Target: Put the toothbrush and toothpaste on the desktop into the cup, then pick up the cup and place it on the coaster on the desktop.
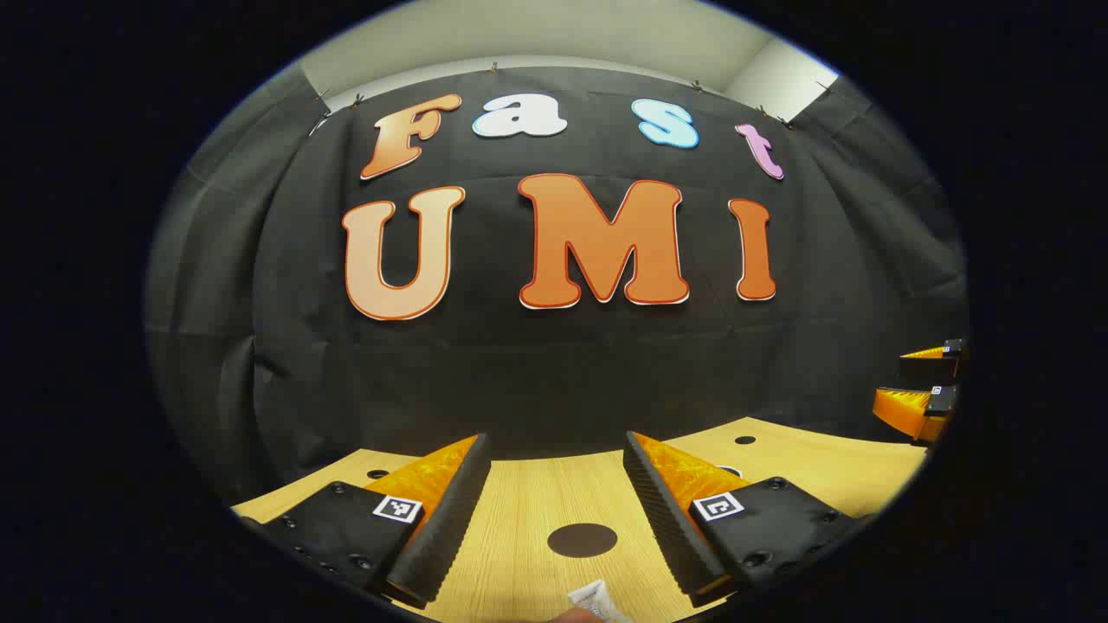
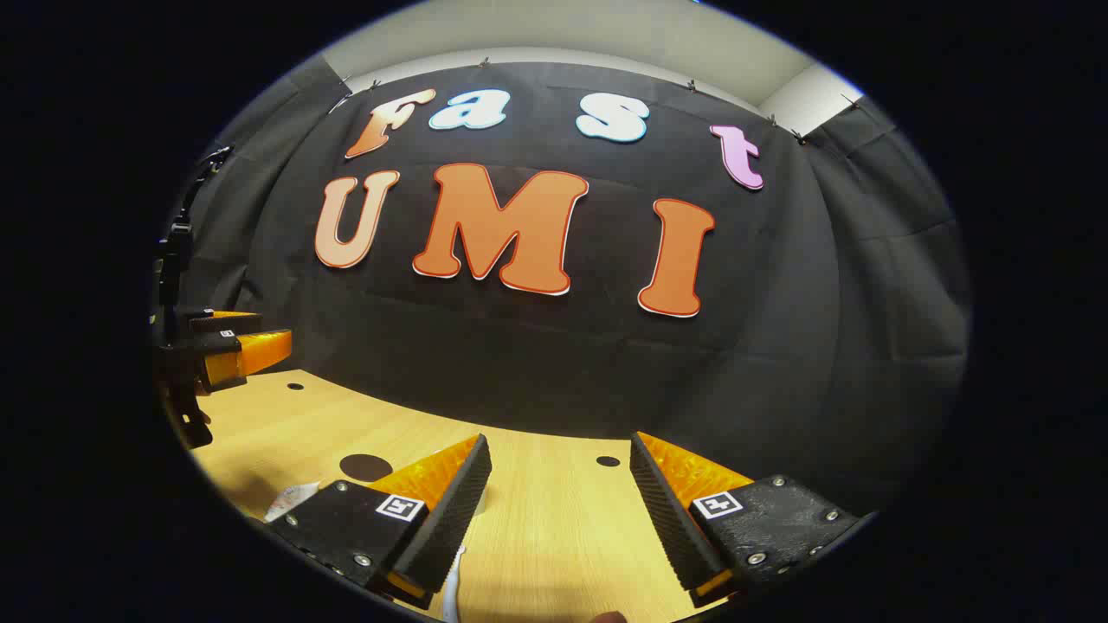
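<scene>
In the left gripper view the left gripper (image 1: 556, 493) hovers low over the wooden desktop (image 1: 519, 554) with its jaws spread wide and nothing between them — bare wood shows in the gap. A dark round coaster (image 1: 582, 539) lies flat on the desktop between the two fingers and a little ahead of them, touched by neither. At the very bottom edge of that view the crimped white end of the toothpaste tube (image 1: 594, 599) pokes in, just nearer than the coaster and apart from it; the rest of the tube is cut off. Far to the right in the same view the right gripper (image 1: 924, 388) shows at the edge, above the desktop. In the right gripper view the right gripper (image 2: 561, 493) is likewise wide open and holds nothing, its fingers above bare wood. A slim white toothbrush handle (image 2: 452, 584) lies on the desktop beside the lower finger on the left, and whether it touches that finger cannot be told. The coaster (image 2: 364, 467) sits further left — beyond it the left gripper (image 2: 238, 346) shows near the left edge, and a pale bit of the toothpaste tube (image 2: 290, 500) peeks out beside the finger mount
</scene>
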